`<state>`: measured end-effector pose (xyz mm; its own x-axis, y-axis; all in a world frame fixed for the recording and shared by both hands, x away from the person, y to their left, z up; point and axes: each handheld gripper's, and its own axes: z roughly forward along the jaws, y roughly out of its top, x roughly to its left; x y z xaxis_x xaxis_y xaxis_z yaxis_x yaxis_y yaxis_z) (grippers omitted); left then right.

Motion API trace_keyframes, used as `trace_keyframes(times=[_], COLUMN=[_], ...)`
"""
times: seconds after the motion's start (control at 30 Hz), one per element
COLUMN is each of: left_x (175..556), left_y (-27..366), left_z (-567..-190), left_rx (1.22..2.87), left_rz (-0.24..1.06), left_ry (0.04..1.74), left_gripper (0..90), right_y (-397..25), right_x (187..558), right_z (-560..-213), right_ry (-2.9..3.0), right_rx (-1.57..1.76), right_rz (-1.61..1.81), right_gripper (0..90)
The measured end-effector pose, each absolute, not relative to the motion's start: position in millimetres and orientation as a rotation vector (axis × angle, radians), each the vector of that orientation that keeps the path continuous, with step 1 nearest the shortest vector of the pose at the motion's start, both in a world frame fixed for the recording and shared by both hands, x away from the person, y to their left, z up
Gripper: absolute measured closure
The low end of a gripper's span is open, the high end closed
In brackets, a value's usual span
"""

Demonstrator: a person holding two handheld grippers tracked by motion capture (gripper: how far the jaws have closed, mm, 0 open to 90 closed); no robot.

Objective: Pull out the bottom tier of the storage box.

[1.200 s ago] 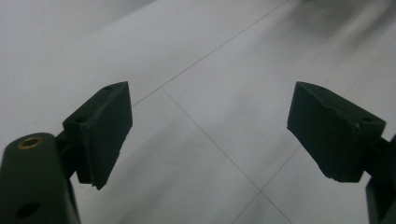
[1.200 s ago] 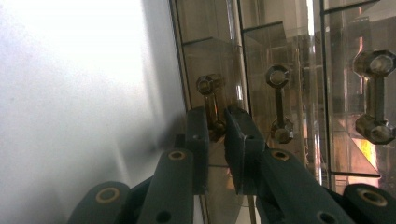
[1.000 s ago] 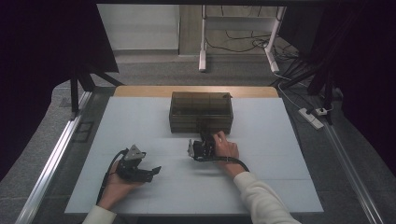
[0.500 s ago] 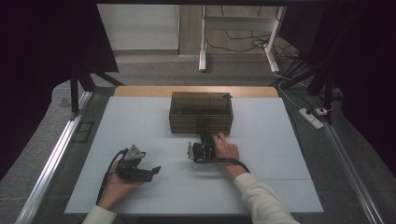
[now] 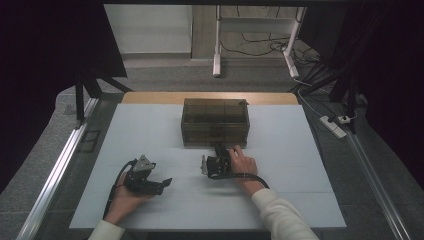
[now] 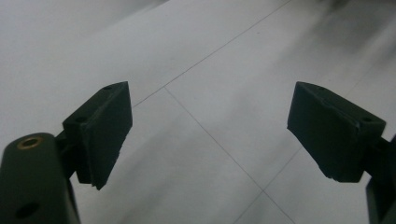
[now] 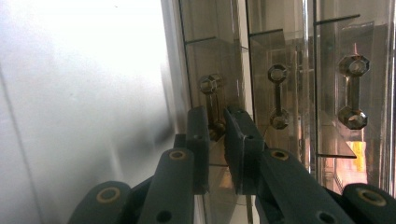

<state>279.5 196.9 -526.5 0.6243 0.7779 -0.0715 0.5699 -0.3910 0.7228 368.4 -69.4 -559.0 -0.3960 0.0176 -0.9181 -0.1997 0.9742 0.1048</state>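
Observation:
A smoky see-through drawer box (image 5: 215, 121) stands at the middle of the white table (image 5: 300, 165). My right gripper (image 5: 218, 148) is at the box's front face, held by a hand (image 5: 243, 162). In the right gripper view the right gripper (image 7: 217, 115) has its jaws nearly together on the brass-coloured handle (image 7: 210, 88) of one drawer. Two more handles (image 7: 278, 95) (image 7: 353, 91) show on the neighbouring drawers. My left gripper (image 5: 164, 183) rests at the near left on the table. Seen in the left gripper view, the left gripper (image 6: 210, 126) stands wide open over bare table with nothing between its fingers.
A wooden strip (image 5: 150, 97) runs along the table's far edge behind the box. A metal rail (image 5: 60, 165) lies off the left side. A stand (image 5: 250, 30) and cables with a power strip (image 5: 334, 127) are on the floor beyond.
Hardly anything differs: the right hand and its gripper have drifted a touch toward the near edge while staying at the box front. The left gripper has not moved.

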Motion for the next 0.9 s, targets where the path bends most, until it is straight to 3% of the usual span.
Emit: trace_keyframes(times=[0.77, 0.9], left_x=[279.3, 279.4], left_y=[196.7, 196.5], left_z=[-526.5, -526.7], left_rx=[2.113, 2.111], left_rz=[0.363, 0.363], left_ry=[1.049, 1.052], left_gripper=[14.8, 14.8], right_y=[-68.9, -68.1], right_x=[364.9, 365.3], right_z=[-557.7, -555.2], right_ry=[2.001, 2.016], right_rx=[-0.125, -0.115], right_rz=[0.250, 0.249], right_gripper=[80.3, 72.5])
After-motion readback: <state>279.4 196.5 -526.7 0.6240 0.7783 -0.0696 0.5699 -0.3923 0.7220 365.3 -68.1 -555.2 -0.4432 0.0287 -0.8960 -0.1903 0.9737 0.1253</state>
